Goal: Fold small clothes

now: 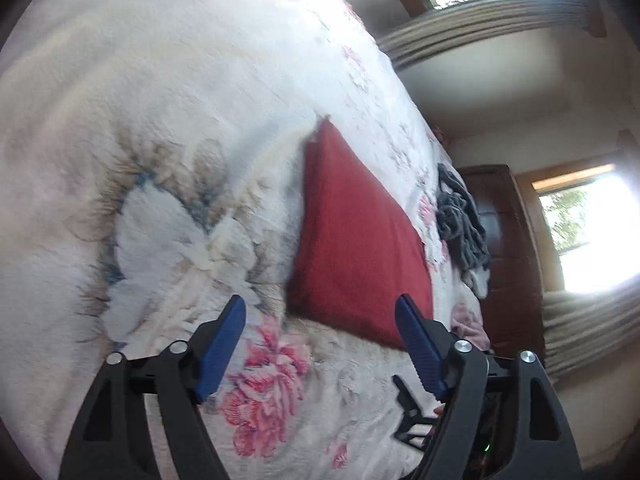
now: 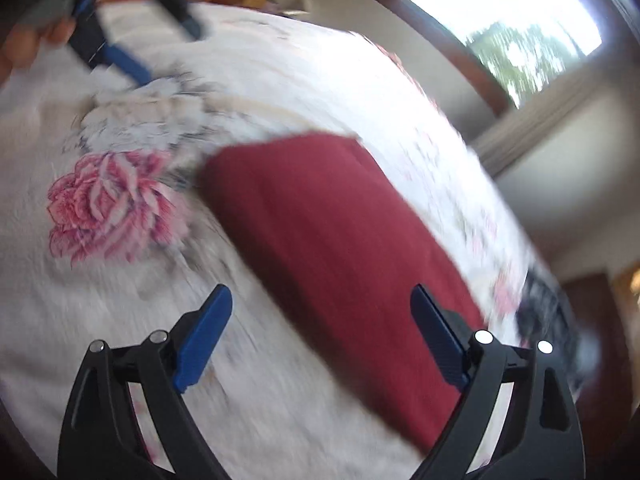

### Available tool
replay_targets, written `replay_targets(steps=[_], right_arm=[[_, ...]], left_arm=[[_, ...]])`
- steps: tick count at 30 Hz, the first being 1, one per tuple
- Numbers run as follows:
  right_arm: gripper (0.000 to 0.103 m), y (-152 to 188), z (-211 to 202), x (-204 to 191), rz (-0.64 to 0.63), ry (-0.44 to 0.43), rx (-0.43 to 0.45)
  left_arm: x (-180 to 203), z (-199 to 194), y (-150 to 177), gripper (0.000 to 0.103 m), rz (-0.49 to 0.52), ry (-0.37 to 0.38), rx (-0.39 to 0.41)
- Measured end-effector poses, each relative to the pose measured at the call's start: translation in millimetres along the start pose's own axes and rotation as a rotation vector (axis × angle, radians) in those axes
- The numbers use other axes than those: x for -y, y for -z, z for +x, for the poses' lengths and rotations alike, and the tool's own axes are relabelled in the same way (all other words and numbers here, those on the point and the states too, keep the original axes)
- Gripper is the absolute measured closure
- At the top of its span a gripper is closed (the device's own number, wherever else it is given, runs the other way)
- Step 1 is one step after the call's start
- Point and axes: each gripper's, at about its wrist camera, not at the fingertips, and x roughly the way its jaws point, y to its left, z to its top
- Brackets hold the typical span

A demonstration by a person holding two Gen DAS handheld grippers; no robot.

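A dark red cloth point(image 1: 356, 240) lies folded flat as a long rectangle on the flowered bedspread point(image 1: 180, 120). My left gripper point(image 1: 320, 308) hovers open just short of the cloth's near end, nothing between its blue pads. In the right wrist view the same red cloth point(image 2: 336, 248) runs diagonally under my right gripper point(image 2: 322, 300), which is also open and empty, its right pad point(image 2: 436, 336) over the cloth. The left gripper point(image 2: 132, 60) shows blurred at the top left, held by a hand point(image 2: 28, 44). A crumpled grey garment point(image 1: 460, 220) lies beyond the red cloth near the bed's edge.
A pink piece of fabric point(image 1: 468, 320) sits at the bed's edge by a dark wooden cabinet point(image 1: 508, 260). Windows point(image 1: 588, 232) and curtains point(image 1: 480, 20) line the wall past the bed. The bedspread point(image 2: 120, 280) spreads wide to the left of the red cloth.
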Motion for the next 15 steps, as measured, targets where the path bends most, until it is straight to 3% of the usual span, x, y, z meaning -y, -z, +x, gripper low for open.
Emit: replay_targets(steps=[6, 11, 15], right_arm=[[0.026, -45.1, 46.3, -63.1, -0.233, 0.106, -0.021], [0.031, -53.1, 77.8, -74.5, -0.276, 0.129, -0.063], [0.051, -58.6, 100.2, -68.3, -0.299, 0.165, -0.081]], left_arm=[[-11.0, -14.4, -3.2, 0.025, -0.004, 0.043, 0.011], [-24.7, -19.9, -12.0, 0.025, -0.039, 0.092, 0.025], [-32.3, -15.2, -24.2, 0.025, -0.091, 0.169, 0.024]])
